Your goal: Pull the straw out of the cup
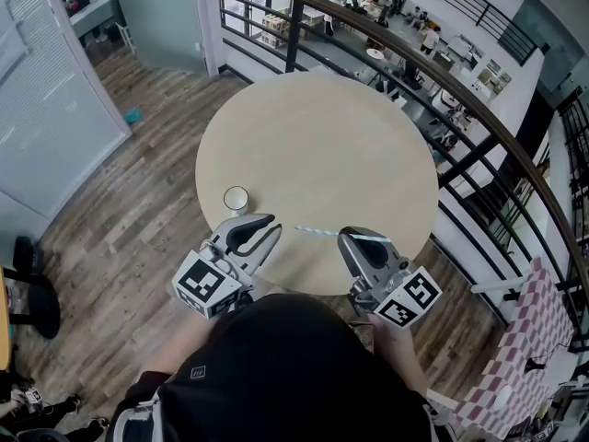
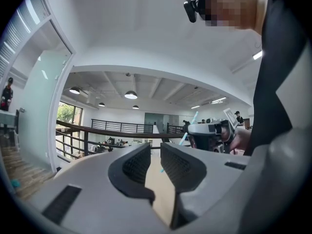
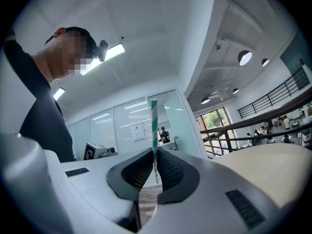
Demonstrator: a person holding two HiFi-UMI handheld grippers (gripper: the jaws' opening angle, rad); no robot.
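A small white cup (image 1: 236,198) stands upright on the round beige table (image 1: 322,127), near its front left edge. The teal-and-white striped straw (image 1: 317,231) is out of the cup and lies level above the table's front. My right gripper (image 1: 354,236) is shut on one end of it. In the right gripper view the straw (image 3: 154,126) sticks up from between the closed pads. My left gripper (image 1: 271,226) is just right of and nearer than the cup, apart from it. Its jaws stand apart with nothing between them (image 2: 155,152). The left gripper view shows the straw (image 2: 194,118) beyond.
A dark metal railing (image 1: 479,109) curves behind and to the right of the table, with a lower floor beyond it. Wood flooring (image 1: 156,182) lies to the left, with a glass wall (image 1: 46,109) and a black chair (image 1: 28,293). A checkered cloth (image 1: 525,348) is at the lower right.
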